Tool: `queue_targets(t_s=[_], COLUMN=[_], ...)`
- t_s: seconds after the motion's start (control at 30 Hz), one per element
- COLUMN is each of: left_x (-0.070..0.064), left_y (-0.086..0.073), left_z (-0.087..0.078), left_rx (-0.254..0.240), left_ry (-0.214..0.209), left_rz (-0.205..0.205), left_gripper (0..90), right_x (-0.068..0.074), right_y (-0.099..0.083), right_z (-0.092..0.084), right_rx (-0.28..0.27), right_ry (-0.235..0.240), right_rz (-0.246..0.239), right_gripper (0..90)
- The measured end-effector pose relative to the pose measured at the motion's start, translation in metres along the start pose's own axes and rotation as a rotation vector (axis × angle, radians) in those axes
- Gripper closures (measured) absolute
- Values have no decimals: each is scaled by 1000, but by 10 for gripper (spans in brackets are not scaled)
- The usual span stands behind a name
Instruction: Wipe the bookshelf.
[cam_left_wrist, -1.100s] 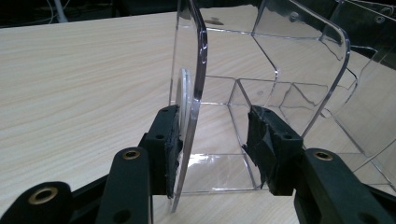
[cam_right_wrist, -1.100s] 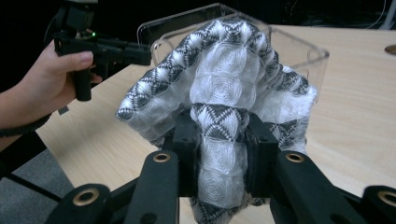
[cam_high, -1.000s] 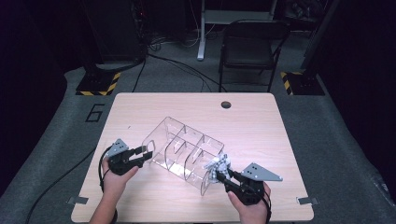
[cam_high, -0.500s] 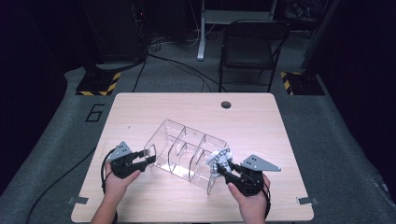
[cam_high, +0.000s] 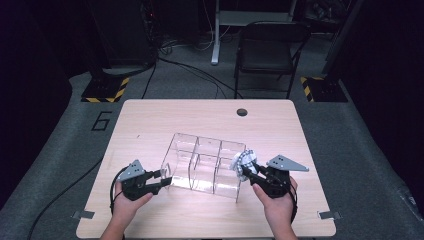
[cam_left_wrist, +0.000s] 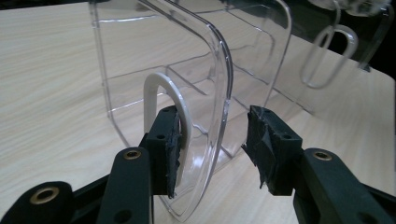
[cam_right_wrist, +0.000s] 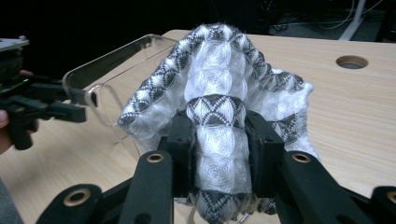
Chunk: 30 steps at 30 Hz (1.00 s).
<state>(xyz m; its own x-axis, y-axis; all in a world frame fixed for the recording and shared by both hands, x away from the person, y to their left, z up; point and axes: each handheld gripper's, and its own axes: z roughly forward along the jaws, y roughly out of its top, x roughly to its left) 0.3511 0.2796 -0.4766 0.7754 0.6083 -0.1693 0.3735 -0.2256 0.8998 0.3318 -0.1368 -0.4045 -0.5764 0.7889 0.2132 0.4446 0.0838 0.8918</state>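
Fingers of the right gripper (cam_high: 248, 169) clamp a balled white-and-grey sock (cam_right_wrist: 219, 107), the pads (cam_right_wrist: 184, 140) pressing its middle fold from both sides; the jaws have just been opening a little, with the sock between them. The clear organizer (cam_high: 205, 162) lies just ahead and to the left of those fingers, its right end wall close by the sock and the nearest open cell beyond that wall, so the sock probably goes over the rim into it. Fingers of the left gripper (cam_high: 161, 176) straddle the organizer's left end wall (cam_left_wrist: 205, 93), spread apart, one pad (cam_left_wrist: 170, 144) against the wall and the other standing off it. The organizer's long axis runs from one pair of fingers to the other across the surface (cam_high: 150, 125). Count: one sock, one organizer with six cells, two grippers.
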Motion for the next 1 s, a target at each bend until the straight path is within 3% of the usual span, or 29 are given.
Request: queue_targets(t_s=[0.2, 0.23, 0.37, 0.5, 0.6, 0.7, 0.8, 1.0], left_x=[-13, -18, -31, -40, -41, -37, -32, -30], left_y=[-1, -1, 0, 0, 2, 3, 5, 11], left_z=[2, 3, 10, 14, 10, 2, -6, -16], left_rx=[21, 31, 52, 63, 50, 34, 31, 1], left_ry=[-62, -89, -129, -166, -150, -153, -155, -135], left_rz=[19, 24, 40, 49, 55, 28, 34, 46], left_gripper=[648, 674, 668, 653, 609, 569, 535, 517], right_x=[-18, -24, -32, -35, -35, -34, -31, -30], right_y=[8, 12, 21, 21, 20, 22, 28, 32], right_z=[4, 3, -4, -2, -1, -3, -7, 5], right_rx=[11, 14, -16, 2, -7, -18, -31, 22], right_ry=[-45, -63, -82, -99, -97, -99, -90, -92], right_rz=[-8, -18, -23, -21, -18, -14, -36, -9], right_gripper=[687, 698, 701, 693, 690, 690, 693, 682])
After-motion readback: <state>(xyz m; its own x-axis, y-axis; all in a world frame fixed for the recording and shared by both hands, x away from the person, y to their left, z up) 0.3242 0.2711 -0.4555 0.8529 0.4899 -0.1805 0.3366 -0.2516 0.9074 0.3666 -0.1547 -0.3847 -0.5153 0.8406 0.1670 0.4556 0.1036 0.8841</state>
